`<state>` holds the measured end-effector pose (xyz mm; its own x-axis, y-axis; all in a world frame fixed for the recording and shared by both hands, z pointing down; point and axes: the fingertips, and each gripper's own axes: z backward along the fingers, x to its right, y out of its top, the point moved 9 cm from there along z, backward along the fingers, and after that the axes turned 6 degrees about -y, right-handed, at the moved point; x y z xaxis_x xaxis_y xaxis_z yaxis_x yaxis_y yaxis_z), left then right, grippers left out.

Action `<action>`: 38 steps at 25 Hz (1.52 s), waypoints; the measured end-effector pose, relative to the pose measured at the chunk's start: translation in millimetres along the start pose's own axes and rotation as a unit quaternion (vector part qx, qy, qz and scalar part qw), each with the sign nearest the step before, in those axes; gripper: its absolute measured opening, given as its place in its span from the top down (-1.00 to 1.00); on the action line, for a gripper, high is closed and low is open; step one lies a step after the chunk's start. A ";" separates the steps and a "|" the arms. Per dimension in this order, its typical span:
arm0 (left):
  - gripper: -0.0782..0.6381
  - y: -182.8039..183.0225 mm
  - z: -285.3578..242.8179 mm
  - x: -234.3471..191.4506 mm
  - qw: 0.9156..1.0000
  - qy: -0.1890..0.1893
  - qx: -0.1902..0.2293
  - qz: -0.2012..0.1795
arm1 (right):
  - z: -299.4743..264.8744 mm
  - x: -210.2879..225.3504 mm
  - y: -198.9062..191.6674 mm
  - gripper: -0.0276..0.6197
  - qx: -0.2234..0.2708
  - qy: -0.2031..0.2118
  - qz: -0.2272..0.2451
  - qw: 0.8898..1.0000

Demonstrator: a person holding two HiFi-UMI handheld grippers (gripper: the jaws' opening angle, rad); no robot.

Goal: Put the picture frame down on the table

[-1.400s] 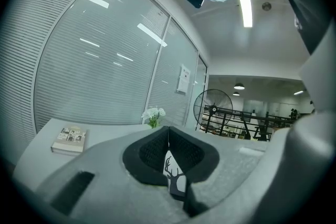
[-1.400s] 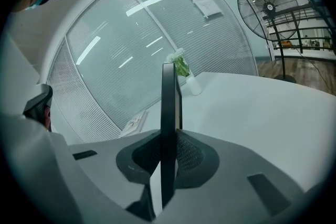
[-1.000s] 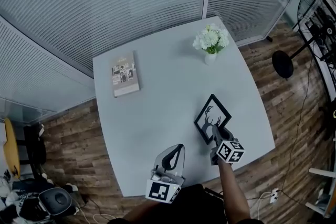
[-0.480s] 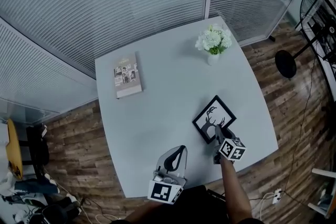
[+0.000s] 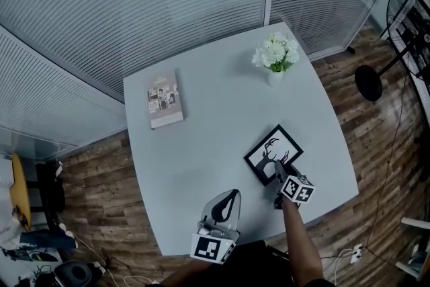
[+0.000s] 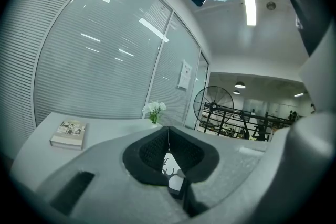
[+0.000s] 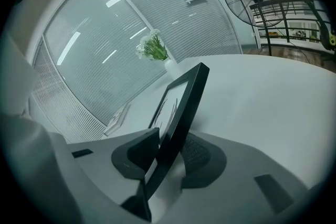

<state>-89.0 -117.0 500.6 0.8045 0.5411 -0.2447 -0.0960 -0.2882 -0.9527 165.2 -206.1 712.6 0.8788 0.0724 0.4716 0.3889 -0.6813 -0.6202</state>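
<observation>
Partway through laying down the thin black square picture frame (image 5: 272, 152) with its white deer-antler print.
Clamped by its near edge in the right hand-held gripper (image 5: 277, 171), tilted over the front right of the pale grey tabletop (image 5: 201, 144) (far corner possibly touching, hard to tell). Next, probably: tip it flat, then spread the jaws and back off without dragging it. Meanwhile, closed on nothing: the left hand-held gripper (image 5: 225, 201).

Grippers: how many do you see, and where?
2. The left gripper, shut and empty, is over the table's near edge; the right gripper, further right, is shut on the picture frame.
</observation>
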 end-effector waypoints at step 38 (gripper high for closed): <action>0.74 -18.6 -10.6 -13.9 0.999 0.001 -0.041 0.006 | -43.4 3.9 -7.2 0.19 -0.071 -0.113 0.088 0.987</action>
<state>-92.2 -127.5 523.7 0.8047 0.5358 -0.2556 -0.0577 -0.3579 -0.9320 153.8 -232.5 746.1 0.9749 0.0932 0.2022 0.1958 -0.7914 -0.5791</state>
